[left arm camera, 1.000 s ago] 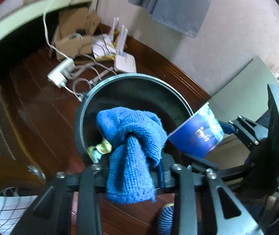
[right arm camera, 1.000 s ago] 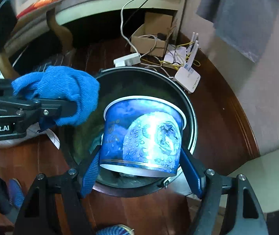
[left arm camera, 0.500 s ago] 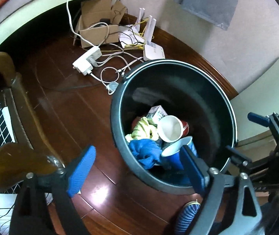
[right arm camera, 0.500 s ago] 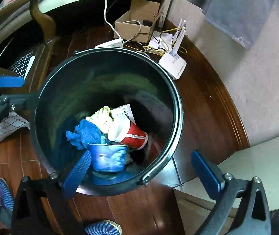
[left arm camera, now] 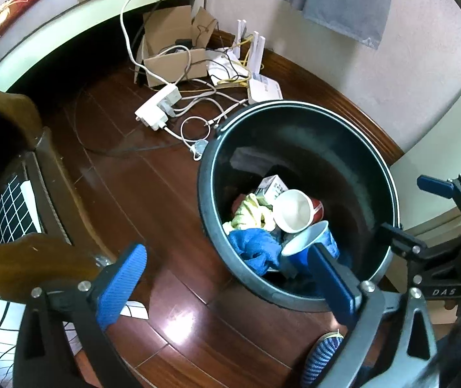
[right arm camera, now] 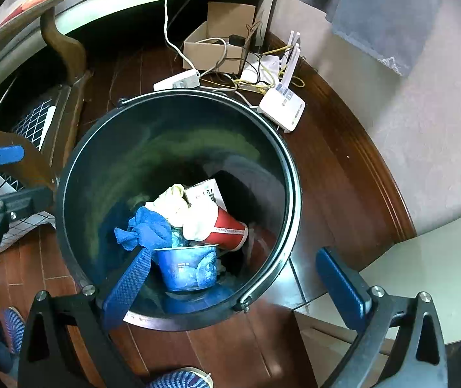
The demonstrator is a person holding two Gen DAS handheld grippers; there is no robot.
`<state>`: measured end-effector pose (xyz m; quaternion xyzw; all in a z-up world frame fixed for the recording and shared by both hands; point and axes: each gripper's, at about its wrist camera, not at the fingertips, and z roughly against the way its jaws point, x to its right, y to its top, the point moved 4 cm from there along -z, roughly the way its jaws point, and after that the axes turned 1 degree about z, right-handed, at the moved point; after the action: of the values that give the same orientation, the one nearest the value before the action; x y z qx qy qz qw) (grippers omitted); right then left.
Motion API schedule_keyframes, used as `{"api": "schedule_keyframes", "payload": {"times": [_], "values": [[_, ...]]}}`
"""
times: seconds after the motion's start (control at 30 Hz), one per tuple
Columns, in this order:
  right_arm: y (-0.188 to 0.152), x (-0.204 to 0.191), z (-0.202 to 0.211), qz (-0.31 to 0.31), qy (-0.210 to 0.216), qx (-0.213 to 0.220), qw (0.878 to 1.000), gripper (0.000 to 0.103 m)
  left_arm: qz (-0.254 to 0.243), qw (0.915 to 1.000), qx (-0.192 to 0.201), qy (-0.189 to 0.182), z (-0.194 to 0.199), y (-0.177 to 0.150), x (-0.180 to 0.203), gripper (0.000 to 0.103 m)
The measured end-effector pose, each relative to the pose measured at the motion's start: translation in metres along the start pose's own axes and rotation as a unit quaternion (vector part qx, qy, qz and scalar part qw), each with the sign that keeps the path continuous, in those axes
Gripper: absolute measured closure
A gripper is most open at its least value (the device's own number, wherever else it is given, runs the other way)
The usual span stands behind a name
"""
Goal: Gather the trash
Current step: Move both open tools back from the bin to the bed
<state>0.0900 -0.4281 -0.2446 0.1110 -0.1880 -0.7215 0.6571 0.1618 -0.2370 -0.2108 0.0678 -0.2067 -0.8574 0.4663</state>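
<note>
A dark round trash bin stands on the wooden floor. Inside lie a blue cloth, a blue paper cup, a red and white cup, a yellowish rag and a small carton. My left gripper is open and empty above the bin's near left rim. My right gripper is open and empty above the bin's near rim.
A power strip, cables, a router and a cardboard box lie on the floor behind the bin. A wooden chair stands left. A pale cabinet stands right.
Both grippers opened: the blue cloth dropped from the left and the blue cup from the right into the bin. Both grippers have since risen and pulled back.
</note>
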Motion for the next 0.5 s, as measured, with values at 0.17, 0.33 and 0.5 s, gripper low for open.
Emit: {"api": "schedule_keyframes", "payload": {"times": [0.17, 0.33, 0.5], "values": [[0.001, -0.003, 0.004, 0.002, 0.0, 0.002, 1.0, 0.0, -0.006, 0.9999, 0.005, 0.009, 0.006, -0.001, 0.002, 0.001], [0.006, -0.007, 0.014, -0.006, 0.007, 0.012, 1.0, 0.0, -0.005, 0.9998, 0.014, 0.014, 0.016, -0.001, -0.001, 0.001], [0.011, -0.011, 0.029, -0.011, 0.015, 0.027, 0.999, 0.0, 0.003, 0.9993, 0.031, 0.021, 0.038, -0.002, -0.007, 0.001]]}}
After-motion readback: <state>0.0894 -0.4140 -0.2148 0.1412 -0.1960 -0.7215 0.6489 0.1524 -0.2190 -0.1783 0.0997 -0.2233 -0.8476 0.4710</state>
